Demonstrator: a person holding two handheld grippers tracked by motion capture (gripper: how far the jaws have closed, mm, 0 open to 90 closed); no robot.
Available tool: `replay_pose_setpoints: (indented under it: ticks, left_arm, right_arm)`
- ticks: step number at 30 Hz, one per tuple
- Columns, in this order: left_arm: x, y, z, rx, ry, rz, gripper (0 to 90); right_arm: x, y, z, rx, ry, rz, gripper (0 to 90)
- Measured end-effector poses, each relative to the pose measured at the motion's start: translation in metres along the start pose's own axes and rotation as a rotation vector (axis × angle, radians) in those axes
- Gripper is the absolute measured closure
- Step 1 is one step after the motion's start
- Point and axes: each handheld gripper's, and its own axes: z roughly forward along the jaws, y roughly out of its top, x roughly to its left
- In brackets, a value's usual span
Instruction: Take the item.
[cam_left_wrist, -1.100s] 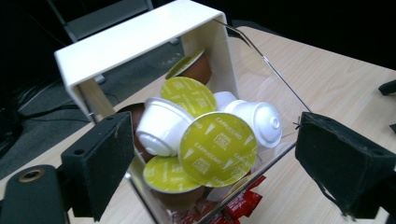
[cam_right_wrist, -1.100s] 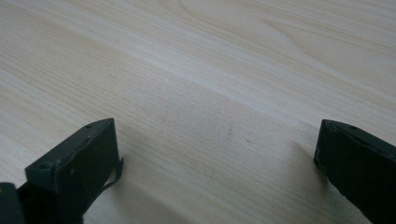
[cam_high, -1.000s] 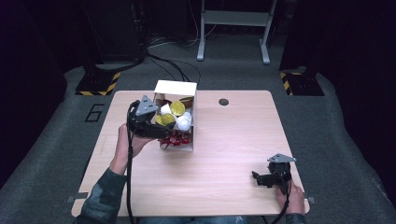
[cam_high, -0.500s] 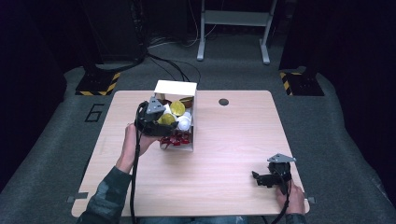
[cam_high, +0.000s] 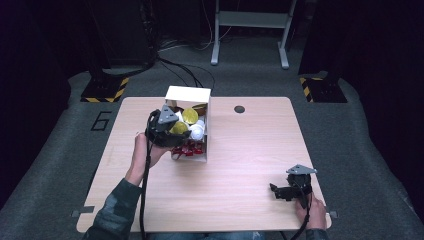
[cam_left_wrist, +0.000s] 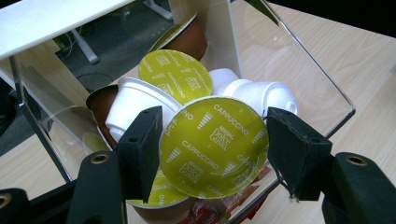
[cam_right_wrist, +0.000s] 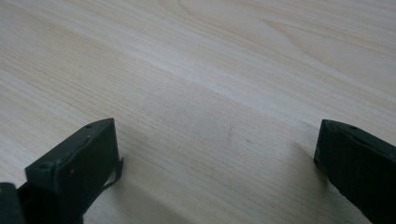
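A white box with clear walls (cam_high: 188, 93) stands on the table's left half and holds several coffee capsules. My left gripper (cam_high: 176, 134) reaches into it from the left. In the left gripper view its jaws have just been closing, and the left gripper (cam_left_wrist: 214, 148) is now shut on a capsule with a yellow-green "Cappuccino" lid (cam_left_wrist: 212, 140), one pad against each side of its rim. Behind it lie another yellow-green lid (cam_left_wrist: 176, 74), white capsules (cam_left_wrist: 133, 100) and brown ones (cam_left_wrist: 191, 39). My right gripper (cam_high: 281, 191) rests near the front right edge, open, with bare wood between the jaws (cam_right_wrist: 215, 158).
Red-wrapped pieces (cam_high: 189, 148) lie at the box's near end. A dark round hole (cam_high: 239, 109) sits in the tabletop (cam_high: 250, 150) behind the box. Bare wood stretches between box and right gripper. Dark floor, cables and a stand lie beyond the table.
The left gripper edged a little right into the box and its jaws closed onto the yellow-green-lidded capsule. The right gripper has not moved.
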Motion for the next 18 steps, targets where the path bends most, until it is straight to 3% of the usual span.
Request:
replay_pose_setpoints:
  ticks: [10,18]
  left_arm:
    - [-0.001,0.004,-0.008,-0.034,0.004,0.013,38.4]
    - [-0.003,0.011,-0.021,-0.074,0.033,0.033,38.5]
  right_arm:
    - [0.0,0.0,0.0,-0.001,0.0,0.001,0.0]
    - [0.0,0.0,0.0,-0.001,0.0,0.0,0.0]
